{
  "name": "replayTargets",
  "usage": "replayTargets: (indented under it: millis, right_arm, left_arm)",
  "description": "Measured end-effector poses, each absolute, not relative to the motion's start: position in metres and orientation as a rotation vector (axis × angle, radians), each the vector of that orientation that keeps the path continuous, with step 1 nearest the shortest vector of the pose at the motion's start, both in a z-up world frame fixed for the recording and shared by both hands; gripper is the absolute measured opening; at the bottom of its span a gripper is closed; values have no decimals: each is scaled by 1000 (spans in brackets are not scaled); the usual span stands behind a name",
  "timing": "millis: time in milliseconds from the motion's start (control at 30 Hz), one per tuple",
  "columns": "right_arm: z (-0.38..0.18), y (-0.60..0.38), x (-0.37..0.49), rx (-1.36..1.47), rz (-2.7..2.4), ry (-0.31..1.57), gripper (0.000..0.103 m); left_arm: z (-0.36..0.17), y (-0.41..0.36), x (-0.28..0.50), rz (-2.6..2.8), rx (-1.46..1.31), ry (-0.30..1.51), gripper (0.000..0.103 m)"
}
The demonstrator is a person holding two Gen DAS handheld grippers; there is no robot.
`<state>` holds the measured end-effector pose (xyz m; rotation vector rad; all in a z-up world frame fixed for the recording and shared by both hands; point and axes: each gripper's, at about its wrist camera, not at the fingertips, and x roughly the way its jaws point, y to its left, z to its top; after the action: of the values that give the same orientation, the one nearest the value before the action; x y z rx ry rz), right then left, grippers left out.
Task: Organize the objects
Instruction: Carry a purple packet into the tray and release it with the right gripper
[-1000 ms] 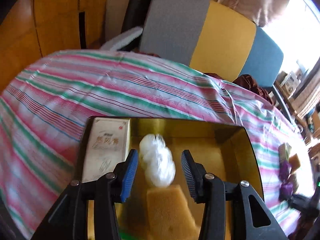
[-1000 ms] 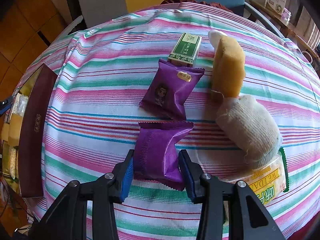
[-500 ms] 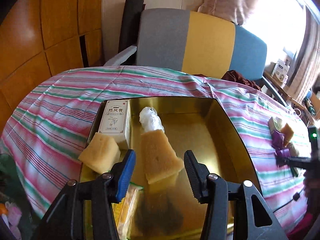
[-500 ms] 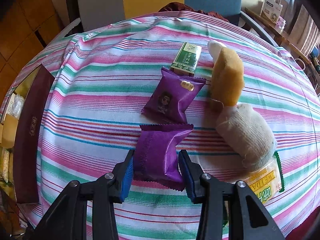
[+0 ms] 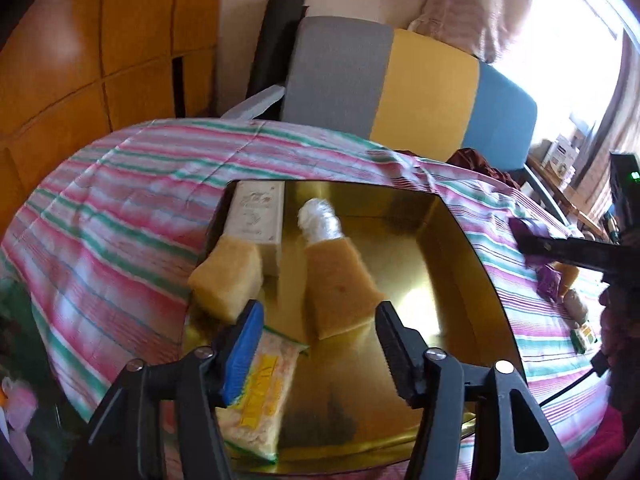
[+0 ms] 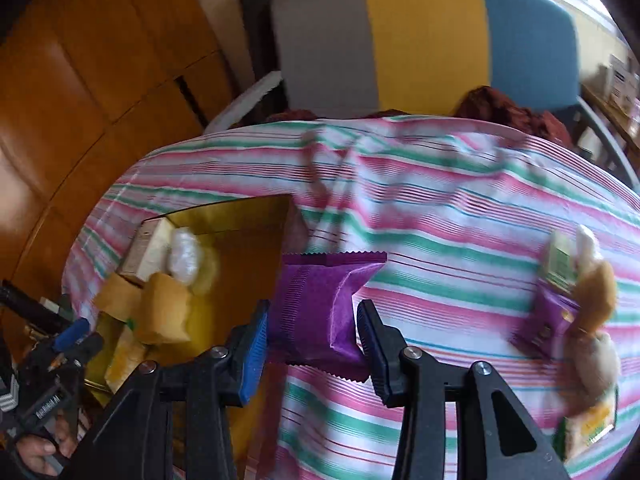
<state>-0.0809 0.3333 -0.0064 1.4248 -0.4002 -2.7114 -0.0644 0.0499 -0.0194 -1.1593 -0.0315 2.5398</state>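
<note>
Two grippers up: right gripper (image 6: 310,334) clamps purple packet (image 6: 320,304), lifted above cloth beside box (image 6: 240,216). Left gripper (image 5: 318,332) wide, empty, over box. Advice: carry packet over box's bare side, clear rim and sponge (image 6: 162,308), lower, then release.

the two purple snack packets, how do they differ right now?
The near purple packet is clamped in the right gripper, lifted beside the gold box; the far purple packet lies on the striped cloth. The near one shows a plain ridged side; the far one shows a printed face. The far one touches a sponge; the near one touches only the gripper. Same purple wrapper.
</note>
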Motion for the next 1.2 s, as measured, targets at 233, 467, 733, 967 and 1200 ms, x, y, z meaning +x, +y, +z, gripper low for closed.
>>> replayTargets:
  millis: [233, 467, 733, 967, 1200]
  right_arm:
    - [-39, 270, -152, 1522, -2615, -377, 43]
    - [-78, 248, -206, 1612, -2546, -504, 44]
    - [-60, 261, -191, 1515, -2550, -572, 51]
    - [-31, 274, -151, 1420, -2599, -511, 54]
    - [-13, 287, -96, 1383, -2656, -353, 57]
  left_arm:
    - [-26, 13, -67, 2584, -1209, -124, 63]
    - [-34, -10, -65, 2594, -1232, -196, 67]
    - [-34, -4, -65, 2584, -1218, -187, 68]
    - [-28, 4, -62, 2585, -1189, -153, 68]
    - [-18, 18, -53, 2584, -1153, -97, 70]
